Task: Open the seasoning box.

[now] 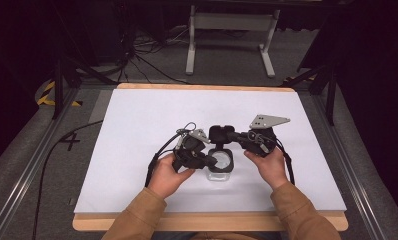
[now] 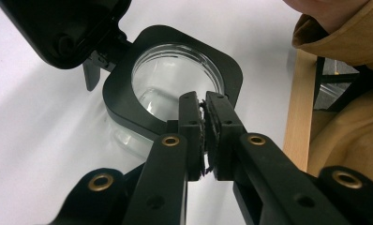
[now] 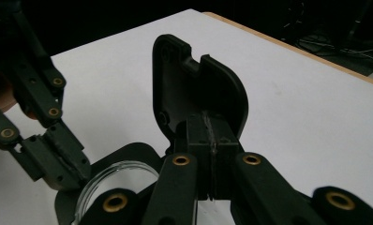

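High view: white tabletop [image 1: 147,130] | wooden edge [image 1: 207,221] | grey floor [image 1: 227,62]

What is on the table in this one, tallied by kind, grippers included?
Clear jar with a black square collar: 1
Black hinged lid, flipped open, attached to the jar: 1
Grippers: 2, the left gripper shut on the collar's rim, the right gripper shut on the lid
White table: 1
Total: 5

A single hand-drawn black "4" [image 1: 70,142] you can read on the grey floor mat [image 1: 32,150], just left of the white surface [image 1: 152,110], no other legible text or labels.
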Demonstrator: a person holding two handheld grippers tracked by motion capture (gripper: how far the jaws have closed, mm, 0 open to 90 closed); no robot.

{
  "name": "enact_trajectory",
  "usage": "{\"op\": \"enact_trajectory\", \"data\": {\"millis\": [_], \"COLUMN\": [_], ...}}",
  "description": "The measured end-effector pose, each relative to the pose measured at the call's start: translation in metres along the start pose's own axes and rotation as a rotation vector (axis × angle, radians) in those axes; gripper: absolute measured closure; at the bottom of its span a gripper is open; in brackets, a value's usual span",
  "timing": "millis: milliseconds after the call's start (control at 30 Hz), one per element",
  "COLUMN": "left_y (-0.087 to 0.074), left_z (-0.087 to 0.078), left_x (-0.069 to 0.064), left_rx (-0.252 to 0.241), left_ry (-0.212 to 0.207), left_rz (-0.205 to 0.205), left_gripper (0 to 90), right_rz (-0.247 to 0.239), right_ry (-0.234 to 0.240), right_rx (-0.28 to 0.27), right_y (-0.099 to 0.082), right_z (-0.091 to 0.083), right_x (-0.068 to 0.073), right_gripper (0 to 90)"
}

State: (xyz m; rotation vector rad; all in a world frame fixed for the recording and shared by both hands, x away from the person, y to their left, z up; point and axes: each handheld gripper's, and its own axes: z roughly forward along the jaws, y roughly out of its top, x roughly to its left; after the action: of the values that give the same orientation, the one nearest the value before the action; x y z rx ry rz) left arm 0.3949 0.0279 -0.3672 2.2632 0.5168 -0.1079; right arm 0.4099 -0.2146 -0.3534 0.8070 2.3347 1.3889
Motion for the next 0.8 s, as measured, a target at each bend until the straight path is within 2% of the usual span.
{"op": "enact_trajectory", "data": {"millis": [167,333,400,533,633,800], "left_y": [0.000,0.002,0.002,0.002,0.004,0.003], "left_z": [0.000,0.000,0.000,-0.002,-0.009,-0.030], "left_x": [0.000,-0.004,-0.004,-0.003,-0.004,-0.003], "left_rx": [-0.003,0.009,0.013,0.004,-0.014,-0.055], "left_ry": [0.006,0.040,0.052,0.042,0.038,0.063], "left_rz": [0.004,0.040,0.034,0.025,0.026,0.015], "left_gripper": [86.1,85.8,82.5,79.2,76.8,73.7], "right_rz": [0.022,0.024,0.029,0.018,0.000,-0.015], "right_ry": [-0.012,-0.030,-0.026,-0.016,-0.009,-0.011], "right_rx": [-0.006,0.006,0.012,0.025,0.020,-0.013], "right_y": [-0.002,-0.005,-0.005,-0.005,-0.004,0.001], "right_z": [0.004,0.007,0.005,0.000,-0.007,-0.025], "right_x": [-0.003,0.000,0.001,0.003,0.006,0.008], "right_gripper": [89.6,89.5,89.5,89.4,89.4,89.1]}}
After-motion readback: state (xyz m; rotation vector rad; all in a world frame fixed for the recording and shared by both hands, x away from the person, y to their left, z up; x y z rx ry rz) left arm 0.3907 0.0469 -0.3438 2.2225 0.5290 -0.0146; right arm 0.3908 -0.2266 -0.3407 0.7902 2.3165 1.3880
